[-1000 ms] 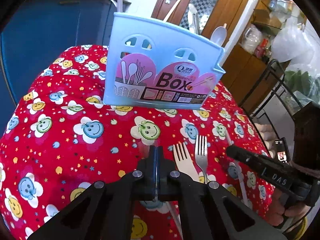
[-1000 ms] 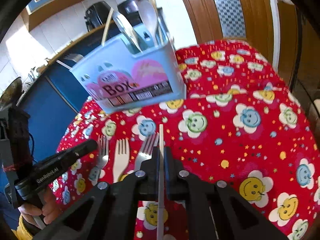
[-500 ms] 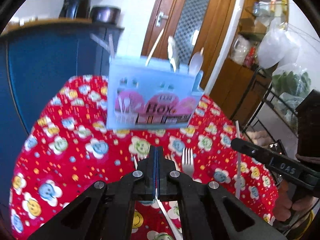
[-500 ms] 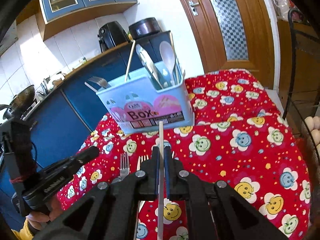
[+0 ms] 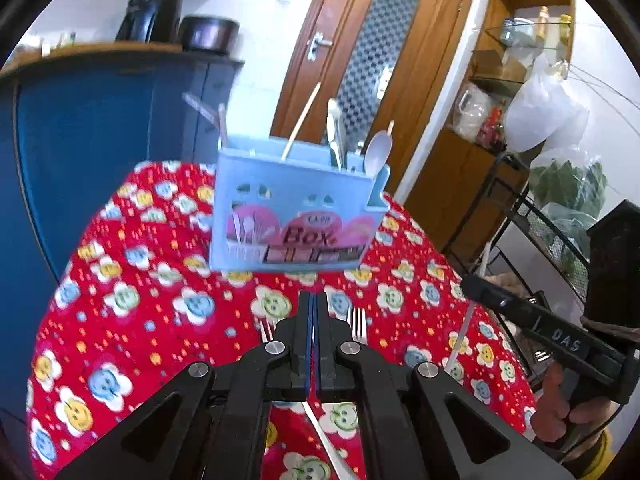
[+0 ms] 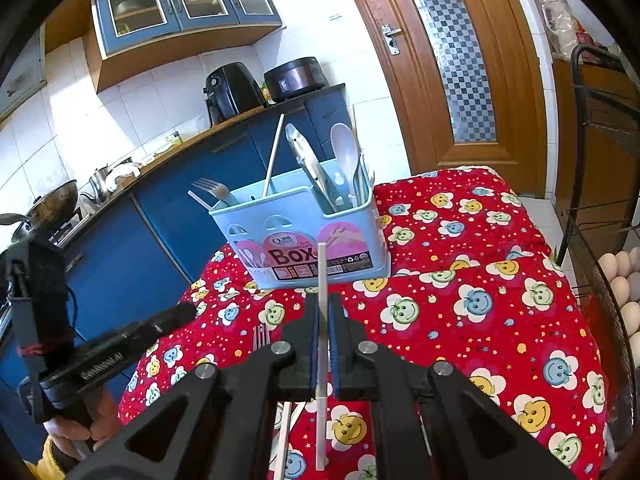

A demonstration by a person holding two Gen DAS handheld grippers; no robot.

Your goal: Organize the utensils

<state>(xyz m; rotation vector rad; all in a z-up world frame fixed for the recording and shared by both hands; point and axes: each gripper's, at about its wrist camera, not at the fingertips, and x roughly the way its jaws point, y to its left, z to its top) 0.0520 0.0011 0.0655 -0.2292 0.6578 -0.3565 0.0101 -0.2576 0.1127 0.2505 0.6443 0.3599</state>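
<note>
A light blue utensil box point(image 5: 296, 216) stands on the red smiley tablecloth point(image 5: 132, 312); it also shows in the right wrist view point(image 6: 308, 236), holding a fork, a chopstick, tongs and a white spoon. My right gripper point(image 6: 323, 312) is shut on a white chopstick point(image 6: 321, 320), held above the table in front of the box. My left gripper point(image 5: 313, 312) is shut with nothing seen between its fingers. Forks point(image 5: 358, 324) lie on the cloth behind it, and a metal handle point(image 5: 326, 440) shows below it.
A blue kitchen counter point(image 6: 132, 216) with appliances stands beyond the table. A black wire rack point(image 5: 552, 248) stands to the right, with eggs point(image 6: 624, 280) in it. A wooden door point(image 6: 460, 72) is behind.
Both grippers have risen and pulled back from the box, so it looks smaller and farther. The right gripper still holds the white chopstick.
</note>
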